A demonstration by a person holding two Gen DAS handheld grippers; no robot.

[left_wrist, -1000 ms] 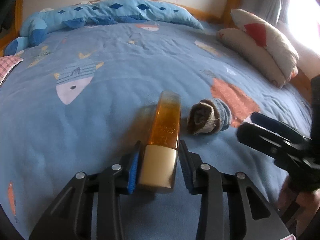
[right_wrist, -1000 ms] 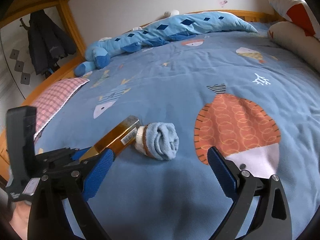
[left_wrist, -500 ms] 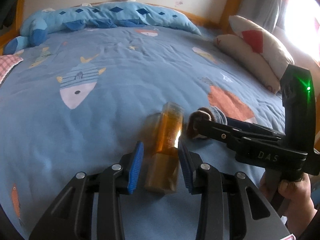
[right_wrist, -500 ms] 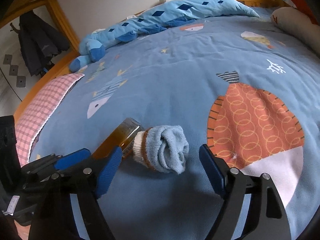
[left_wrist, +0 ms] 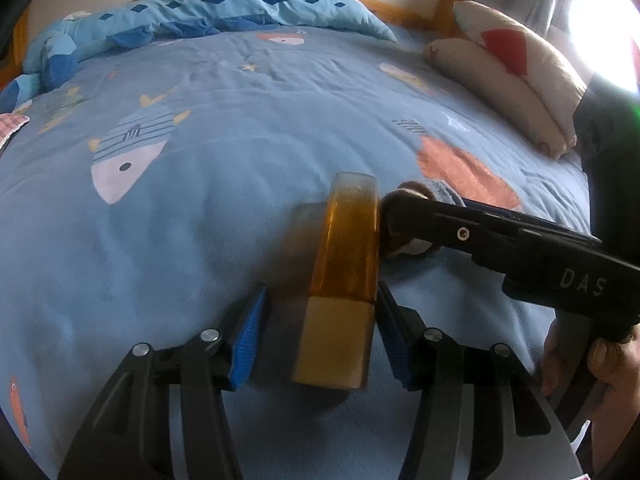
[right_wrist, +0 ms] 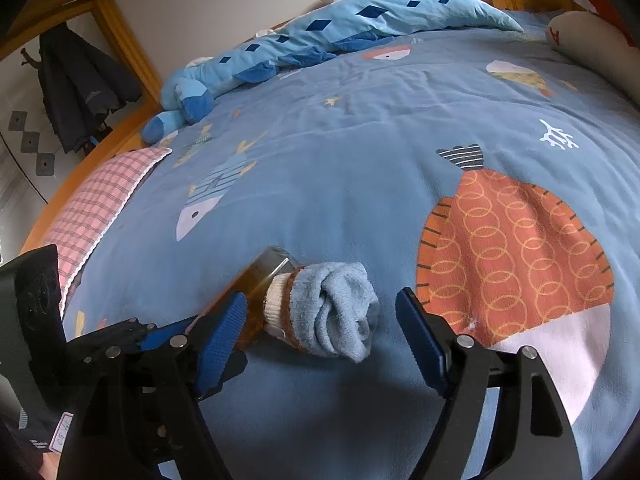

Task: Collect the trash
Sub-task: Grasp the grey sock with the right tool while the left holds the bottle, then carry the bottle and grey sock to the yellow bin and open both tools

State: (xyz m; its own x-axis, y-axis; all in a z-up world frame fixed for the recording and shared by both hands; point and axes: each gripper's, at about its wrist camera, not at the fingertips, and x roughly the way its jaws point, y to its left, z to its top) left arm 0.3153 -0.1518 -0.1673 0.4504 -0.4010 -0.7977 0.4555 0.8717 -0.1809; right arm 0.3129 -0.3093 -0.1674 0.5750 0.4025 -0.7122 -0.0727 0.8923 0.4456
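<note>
the bottle [left_wrist: 344,280] lies on the bed [left_wrist: 180,240] between the opening jaws of the left gripper [left_wrist: 320,344], unpressed. right gripper [right_wrist: 320,332] jaws are closing around the sock [right_wrist: 332,312], not yet touching; centre it first.

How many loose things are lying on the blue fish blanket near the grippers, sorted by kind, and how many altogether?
Amber bottle: 1
Rolled sock: 1
Total: 2
</note>
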